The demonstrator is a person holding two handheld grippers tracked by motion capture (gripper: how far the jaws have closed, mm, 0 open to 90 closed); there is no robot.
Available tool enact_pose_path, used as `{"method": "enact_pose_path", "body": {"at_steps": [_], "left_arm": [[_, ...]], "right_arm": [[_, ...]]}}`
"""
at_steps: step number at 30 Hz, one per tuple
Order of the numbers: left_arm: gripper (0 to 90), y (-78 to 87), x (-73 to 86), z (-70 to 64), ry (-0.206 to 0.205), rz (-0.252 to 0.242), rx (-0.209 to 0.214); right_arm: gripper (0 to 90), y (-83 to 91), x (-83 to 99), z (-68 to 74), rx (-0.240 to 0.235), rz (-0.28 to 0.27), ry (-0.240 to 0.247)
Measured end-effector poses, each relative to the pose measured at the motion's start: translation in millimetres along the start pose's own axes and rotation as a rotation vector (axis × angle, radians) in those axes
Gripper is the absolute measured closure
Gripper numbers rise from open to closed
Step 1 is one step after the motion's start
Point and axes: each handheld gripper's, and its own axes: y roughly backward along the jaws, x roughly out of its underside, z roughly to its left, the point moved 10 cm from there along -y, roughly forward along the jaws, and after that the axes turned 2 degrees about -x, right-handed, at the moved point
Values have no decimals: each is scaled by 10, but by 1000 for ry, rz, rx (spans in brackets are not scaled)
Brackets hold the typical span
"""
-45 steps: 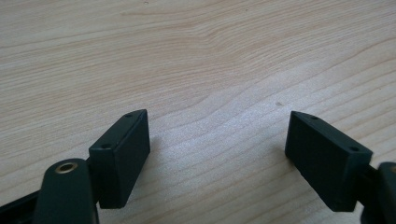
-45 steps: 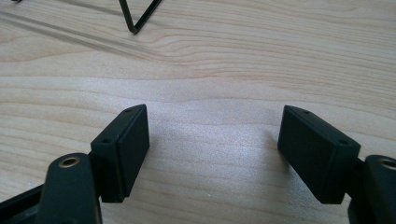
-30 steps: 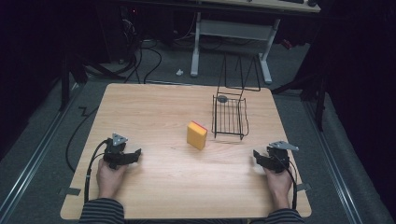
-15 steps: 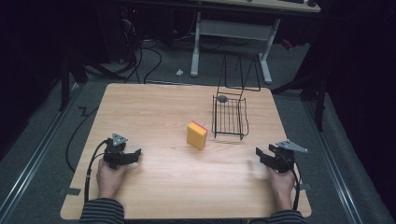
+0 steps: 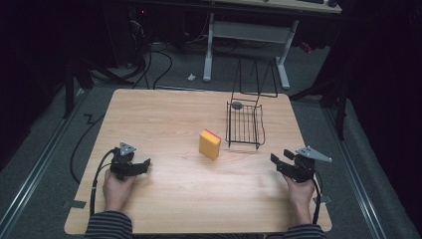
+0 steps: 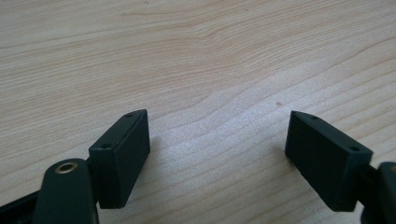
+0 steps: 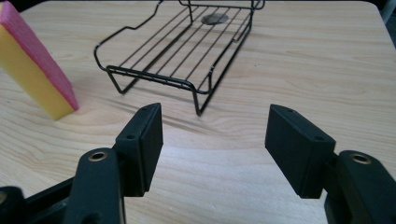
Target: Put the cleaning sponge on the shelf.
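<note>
Two grippers are resting at the near side of the wooden worktop (image 5: 164, 114). At the left, the left gripper (image 5: 141, 167) is lying low on bare wood, its jaws standing wide apart with nothing between them. Toward the middle, a yellow sponge with a pink face (image 5: 210, 144) is standing tilted, just beside the black wire rack (image 5: 245, 124). At the right, the right gripper (image 5: 277, 163) is hovering with its jaws apart, facing the rack.
</note>
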Motion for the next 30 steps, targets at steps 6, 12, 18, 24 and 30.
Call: {"method": "enact_pose_path", "body": {"at_steps": [6, 12, 18, 24, 30], "left_arm": [[225, 0, 0, 0, -1, 0, 0], [225, -3, -3, 2, 1, -2, -2], [226, -1, -1, 1, 1, 0, -1], [225, -1, -1, 2, 1, 0, -2], [225, 0, 1, 3, -1, 2, -1]], "right_arm": [[374, 0, -80, 90, -24, -20, 2], [376, -7, -159, 241, -65, -23, 33], [390, -25, -226, 411, -103, -53, 65], [388, -82, -255, 575, -147, -50, 89], [383, -92, -280, 743, -190, -49, 112]]}}
